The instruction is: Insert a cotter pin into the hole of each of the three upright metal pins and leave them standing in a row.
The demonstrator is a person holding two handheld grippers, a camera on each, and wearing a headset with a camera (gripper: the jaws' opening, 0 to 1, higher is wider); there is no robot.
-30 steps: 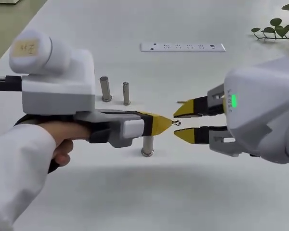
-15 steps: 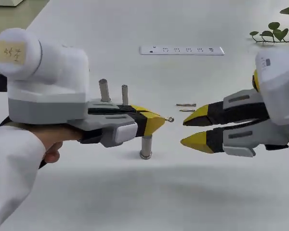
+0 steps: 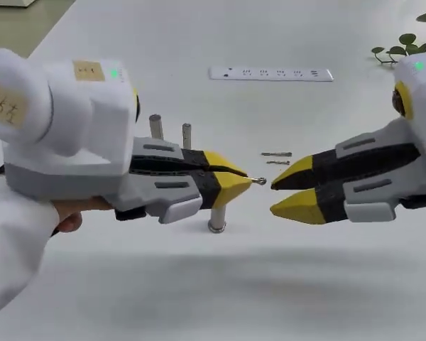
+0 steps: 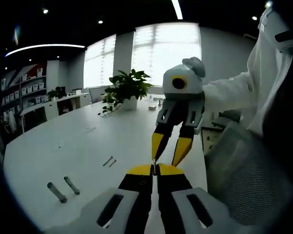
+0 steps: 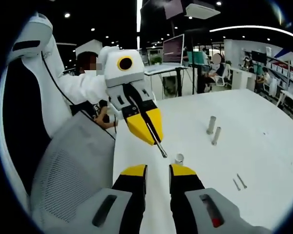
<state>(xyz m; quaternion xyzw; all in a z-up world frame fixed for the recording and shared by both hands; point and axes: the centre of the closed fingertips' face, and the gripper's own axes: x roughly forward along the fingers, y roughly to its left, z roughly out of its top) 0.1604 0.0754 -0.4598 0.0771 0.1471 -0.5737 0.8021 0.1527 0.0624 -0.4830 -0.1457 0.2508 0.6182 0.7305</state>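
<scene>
L gripper (image 3: 243,181) is clamped on a cotter pin (image 3: 258,182), held roughly level above the counter (image 3: 199,284). Just the pin's looped end pokes past the yellow tips, pointing at the R gripper (image 3: 272,197). The R gripper faces it tip to tip, jaws a narrow gap apart w/ nothing between them; its upper tip is just beside the loop, not touching. In the right gripper view the cotter pin (image 5: 160,146) sticks out of the L gripper (image 5: 154,139) as a thin rod aimed toward the gap of the R gripper (image 5: 157,170).

Three metal pins stand upright on the counter. The front pin (image 3: 216,215) is under the L gripper's tips, top part hidden by them. The left back pin (image 3: 155,126) and right back pin (image 3: 187,135) stand near each other further back, behind the L gripper's body.

Two spare cotters (image 3: 276,158) lie side by side on the counter behind the R gripper's tips. A power strip (image 3: 271,73) lies far back, and a plant (image 3: 405,44) sits at the far right.
</scene>
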